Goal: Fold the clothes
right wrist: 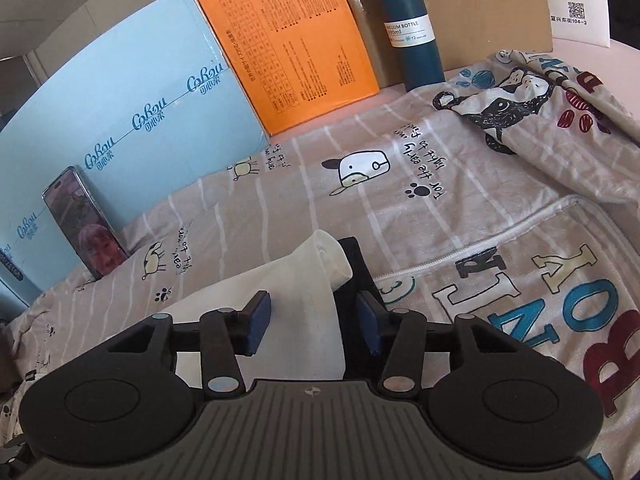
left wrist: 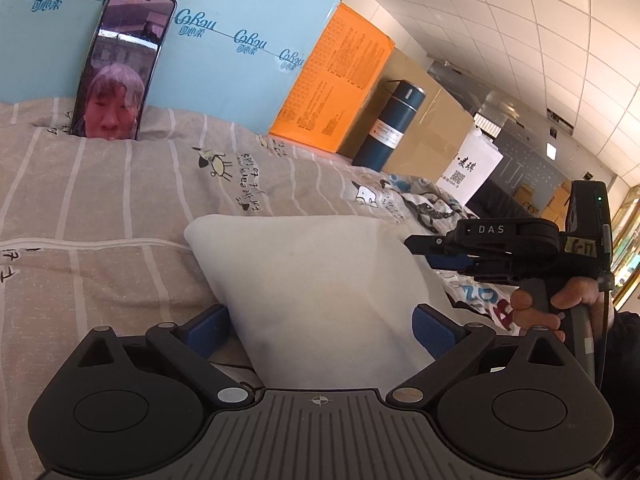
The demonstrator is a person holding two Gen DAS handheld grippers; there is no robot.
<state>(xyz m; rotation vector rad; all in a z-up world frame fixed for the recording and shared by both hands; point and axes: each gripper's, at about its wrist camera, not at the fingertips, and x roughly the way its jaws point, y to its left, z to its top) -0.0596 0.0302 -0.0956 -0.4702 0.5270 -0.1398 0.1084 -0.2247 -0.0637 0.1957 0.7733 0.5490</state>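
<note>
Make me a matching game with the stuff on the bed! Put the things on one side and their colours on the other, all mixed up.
Things:
1. phone
2. vacuum bottle
3. box beside the bottle
4. folded cloth between the left gripper fingers

Colours or states:
A. orange
B. white
C. dark teal
D. screen on, leaning on the light blue box

Pairs: 1-D, 2-C, 3-A, 4-B

boxes (right wrist: 120, 92) and bottle (right wrist: 416, 32) wall the far edge, bedding (right wrist: 460, 184) open
</note>
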